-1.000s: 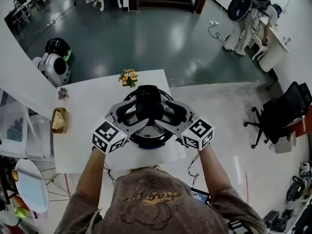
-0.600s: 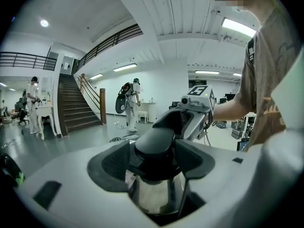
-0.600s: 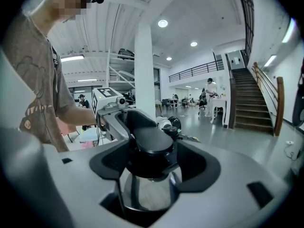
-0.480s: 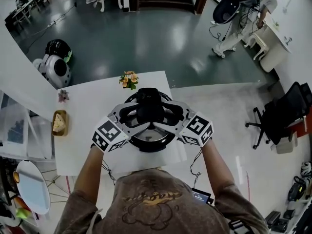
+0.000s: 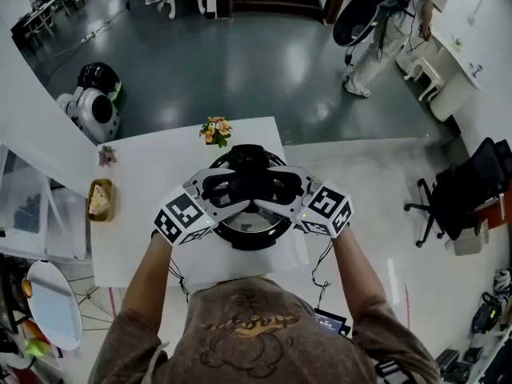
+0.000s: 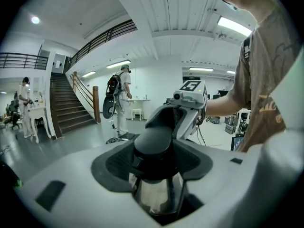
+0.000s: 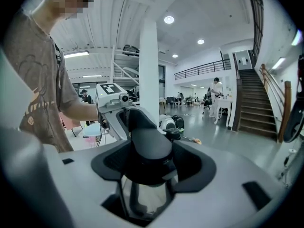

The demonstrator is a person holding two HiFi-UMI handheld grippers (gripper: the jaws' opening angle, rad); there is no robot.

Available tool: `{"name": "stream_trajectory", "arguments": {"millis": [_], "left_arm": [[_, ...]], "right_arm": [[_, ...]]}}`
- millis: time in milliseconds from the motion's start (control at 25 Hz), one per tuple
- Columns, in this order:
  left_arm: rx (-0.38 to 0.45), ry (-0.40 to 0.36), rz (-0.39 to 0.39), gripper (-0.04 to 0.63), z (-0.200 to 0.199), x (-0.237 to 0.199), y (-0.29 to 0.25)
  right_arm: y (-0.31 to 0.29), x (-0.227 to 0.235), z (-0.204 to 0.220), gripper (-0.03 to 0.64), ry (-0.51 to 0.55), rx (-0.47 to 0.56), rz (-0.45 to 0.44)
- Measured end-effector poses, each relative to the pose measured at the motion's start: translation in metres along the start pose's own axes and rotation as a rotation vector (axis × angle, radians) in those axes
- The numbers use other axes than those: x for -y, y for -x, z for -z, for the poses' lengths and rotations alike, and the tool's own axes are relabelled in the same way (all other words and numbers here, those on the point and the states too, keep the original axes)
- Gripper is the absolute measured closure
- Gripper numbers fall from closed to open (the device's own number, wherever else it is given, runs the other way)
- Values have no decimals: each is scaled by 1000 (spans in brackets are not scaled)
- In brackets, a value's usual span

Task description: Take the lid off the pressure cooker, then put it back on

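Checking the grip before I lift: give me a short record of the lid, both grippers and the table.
lid: seated on the pressure cooker, not yet lifted
lid handle: black, between the jaws of both grippers
left gripper: jaws have just been closing; pads appear to press the handle's sides
right gripper: same, from the opposite side
table: white; cooker near the person's edge, flowers at the far edge

Between the matt grey plastic jaws of the left gripper [image 6: 154, 156], faced with ribbed black pads [image 6: 111, 165], the handle [image 6: 153, 139] is smooth, matt black plastic. Below it, the lid [image 6: 155, 194] is polished, reflective metal.
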State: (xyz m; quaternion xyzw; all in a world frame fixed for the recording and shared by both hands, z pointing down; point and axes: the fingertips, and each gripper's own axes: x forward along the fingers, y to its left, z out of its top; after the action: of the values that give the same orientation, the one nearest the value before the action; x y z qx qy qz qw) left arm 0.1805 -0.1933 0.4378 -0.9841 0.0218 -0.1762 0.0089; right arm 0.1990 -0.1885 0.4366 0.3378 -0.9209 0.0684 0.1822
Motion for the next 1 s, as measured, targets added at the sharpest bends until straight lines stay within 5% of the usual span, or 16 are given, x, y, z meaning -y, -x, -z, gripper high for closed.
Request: {"name": "stream_trajectory", "arguments": {"millis": [1000], "left_arm": [[17, -74, 236, 339, 5, -4, 0]], "right_arm": [[-2, -2, 3, 344, -149, -4, 263]]}}
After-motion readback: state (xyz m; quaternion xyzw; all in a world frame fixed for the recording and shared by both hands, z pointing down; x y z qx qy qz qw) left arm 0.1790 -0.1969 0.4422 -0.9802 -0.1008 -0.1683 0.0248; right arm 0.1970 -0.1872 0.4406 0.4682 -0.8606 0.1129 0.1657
